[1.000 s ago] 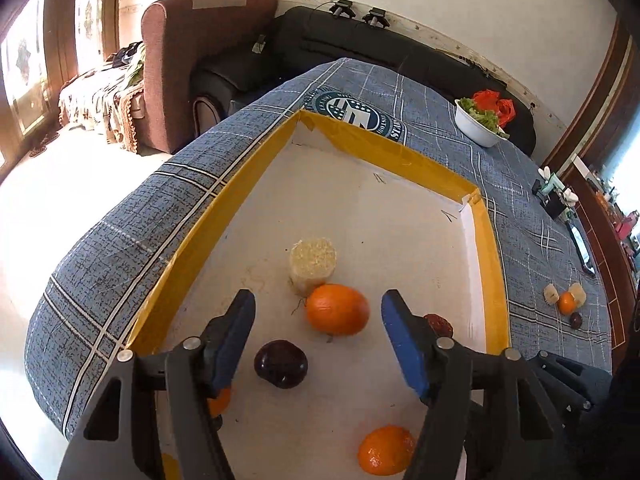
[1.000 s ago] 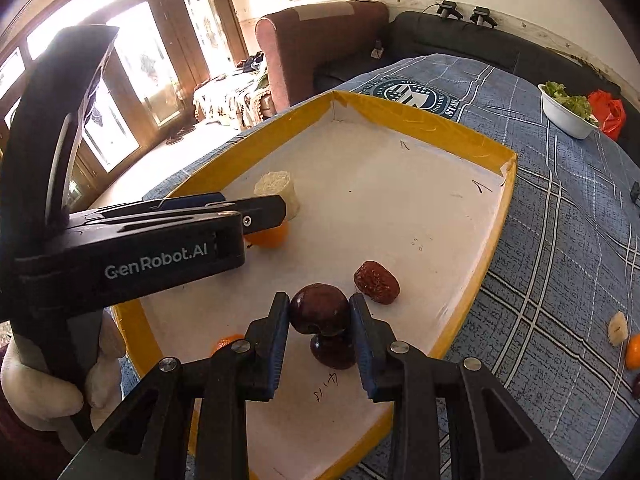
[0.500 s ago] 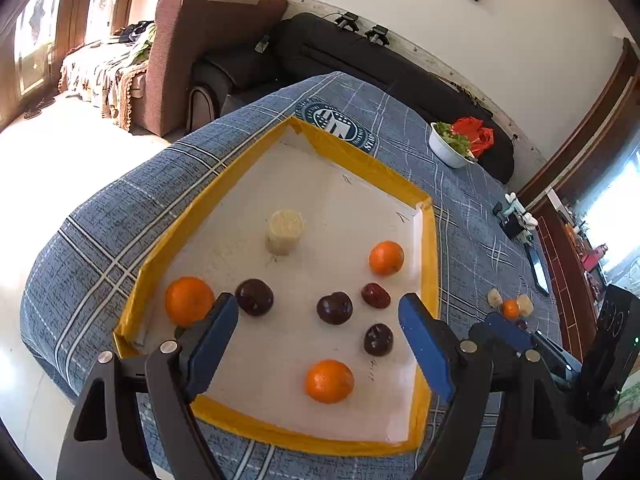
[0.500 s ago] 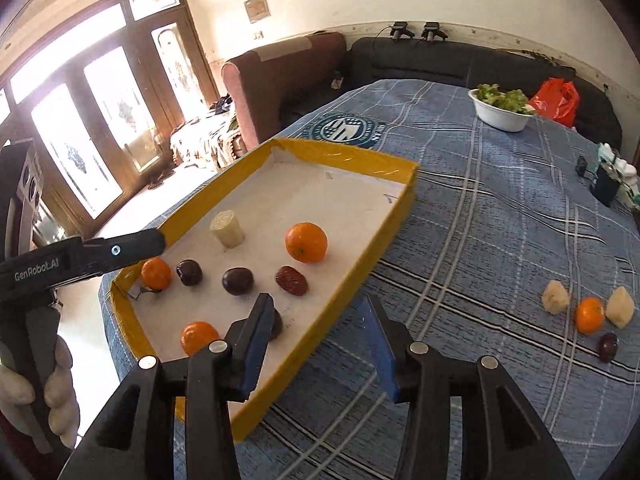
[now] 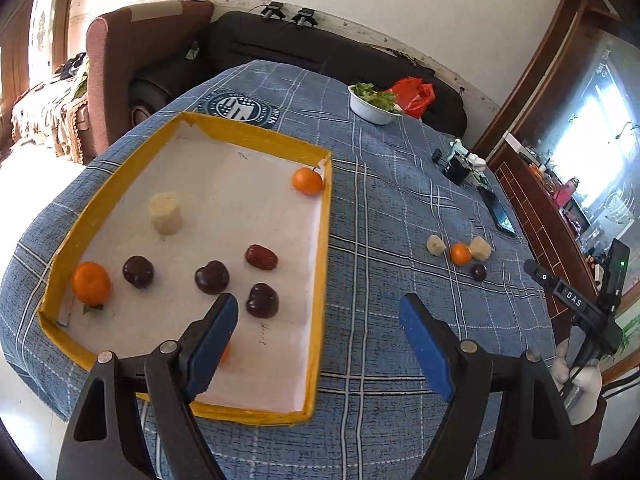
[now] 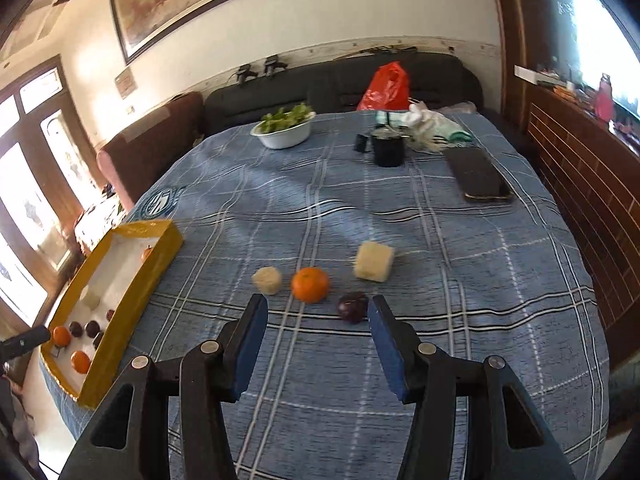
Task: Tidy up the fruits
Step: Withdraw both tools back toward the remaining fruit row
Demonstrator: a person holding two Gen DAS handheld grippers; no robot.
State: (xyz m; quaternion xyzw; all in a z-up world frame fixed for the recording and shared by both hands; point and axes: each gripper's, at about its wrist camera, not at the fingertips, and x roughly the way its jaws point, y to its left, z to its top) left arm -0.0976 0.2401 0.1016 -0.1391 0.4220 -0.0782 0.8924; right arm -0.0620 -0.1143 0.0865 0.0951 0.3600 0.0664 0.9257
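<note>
Both grippers, left (image 5: 318, 340) and right (image 6: 316, 338), parted and empty (right just widening), clear tablecloth (image 6: 440, 240) before loose orange (image 6: 310, 284).

A big table (image 6: 460, 292) is wearing a blue checked cloth. A yellow tray (image 5: 322, 264) is sitting on one side of it. Out on the cloth, a small orange (image 6: 310, 284) is lying between two pale chunks (image 6: 267, 279) (image 6: 374, 266), with a dark plum (image 6: 353, 306) just beside it. Farther back, a white bowl of greens (image 6: 285, 128), a black cup (image 6: 388, 147), a dark phone (image 6: 478, 175) and some white and green cloth (image 6: 434, 126) are resting.
</note>
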